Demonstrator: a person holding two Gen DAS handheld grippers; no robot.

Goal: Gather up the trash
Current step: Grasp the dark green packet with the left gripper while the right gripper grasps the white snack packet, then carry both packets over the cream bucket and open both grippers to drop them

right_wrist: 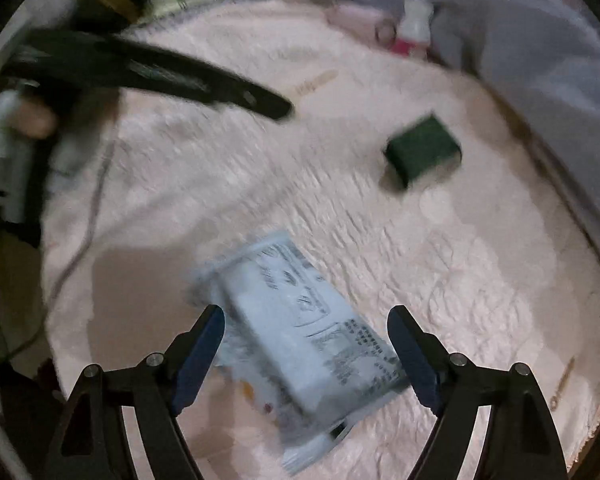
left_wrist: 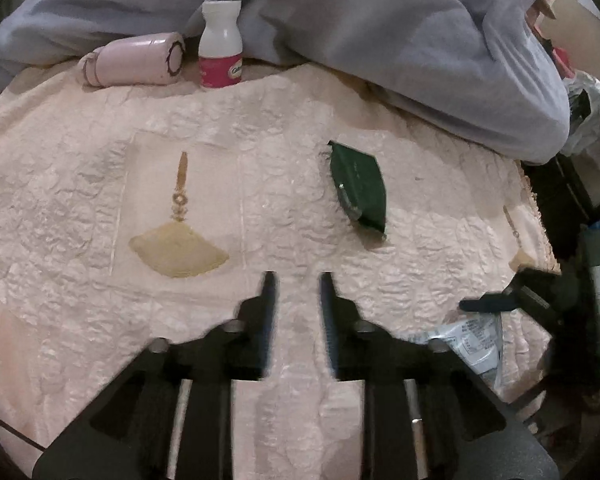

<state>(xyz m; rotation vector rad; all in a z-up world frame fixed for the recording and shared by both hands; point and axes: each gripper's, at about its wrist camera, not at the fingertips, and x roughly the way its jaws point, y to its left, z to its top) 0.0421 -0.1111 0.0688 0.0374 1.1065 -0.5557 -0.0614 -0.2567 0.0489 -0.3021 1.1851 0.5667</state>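
Observation:
A pale blue printed wrapper (right_wrist: 300,340) lies flat on the pink bedcover (right_wrist: 480,280). My right gripper (right_wrist: 306,312) is open wide above it, a finger on either side, pads not pressing. A dark green packet (left_wrist: 358,188) lies further up the bed, to the right ahead of my left gripper (left_wrist: 298,282). The left gripper's jaws stand a little apart with only bedcover between them. The green packet (right_wrist: 422,152) also shows in the right wrist view. A white bottle (left_wrist: 220,46) with a pink label stands by a pink roll (left_wrist: 136,60) at the far edge.
A grey-blue quilt (left_wrist: 380,20) is bunched along the back and right of the bed. A plastic bag (left_wrist: 592,120) and dark clutter sit beyond the bed's right edge. A gold fan pattern (left_wrist: 178,254) is stitched into the cover. A thin cable (right_wrist: 92,216) runs along the left.

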